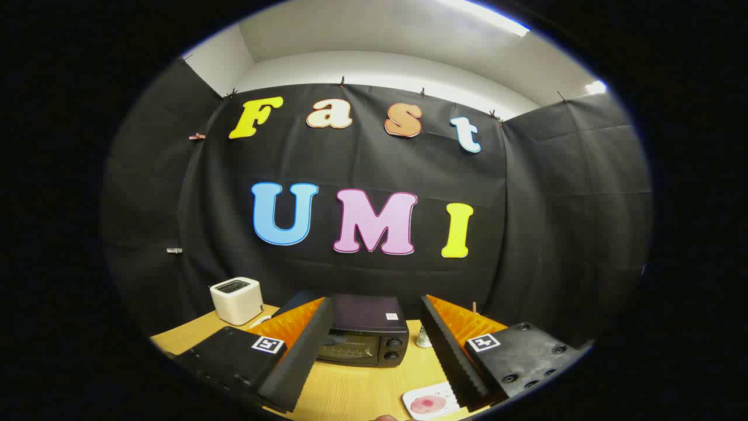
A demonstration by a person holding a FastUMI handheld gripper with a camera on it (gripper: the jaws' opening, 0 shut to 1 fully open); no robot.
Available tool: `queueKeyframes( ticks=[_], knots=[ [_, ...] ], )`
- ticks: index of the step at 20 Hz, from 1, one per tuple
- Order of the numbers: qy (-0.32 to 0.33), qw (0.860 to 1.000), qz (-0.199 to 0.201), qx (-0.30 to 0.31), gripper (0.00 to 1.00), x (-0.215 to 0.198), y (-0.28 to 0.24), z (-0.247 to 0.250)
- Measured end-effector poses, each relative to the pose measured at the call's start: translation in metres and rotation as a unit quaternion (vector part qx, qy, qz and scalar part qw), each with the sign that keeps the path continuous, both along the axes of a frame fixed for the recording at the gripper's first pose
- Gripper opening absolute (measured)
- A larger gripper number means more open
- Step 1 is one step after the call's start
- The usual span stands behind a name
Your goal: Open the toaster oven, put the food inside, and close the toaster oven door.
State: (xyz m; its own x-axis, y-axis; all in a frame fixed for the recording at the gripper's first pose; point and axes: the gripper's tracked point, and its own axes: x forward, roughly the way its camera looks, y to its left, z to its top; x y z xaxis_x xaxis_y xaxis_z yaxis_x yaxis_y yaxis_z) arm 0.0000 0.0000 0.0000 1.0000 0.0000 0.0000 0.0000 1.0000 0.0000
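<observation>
A small black toaster oven [365,338] stands on the wooden table beyond my fingers, seen between them, with its glass door closed and two knobs on its right side. A white plate [429,402] with a pink round piece of food [428,403] lies near the table's front, just inside the right finger. My gripper [374,342] is open, held above the table, with nothing between its fingers.
A white pop-up toaster [236,299] stands on the table at the back left of the oven. A small white bottle [423,337] is right of the oven. The wooden table [350,392] runs up to the black cloth wall behind.
</observation>
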Motion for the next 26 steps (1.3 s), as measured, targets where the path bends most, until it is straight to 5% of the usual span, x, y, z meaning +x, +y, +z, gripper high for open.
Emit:
queueKeyframes(
  ticks=[14, 26],
  knots=[
    [0.024, 0.999, -0.034, -0.005, 0.97, 0.003, -0.018, -0.020],
    [0.042, 0.999, -0.016, -0.008, 0.98, 0.027, -0.005, -0.029]
  ],
)
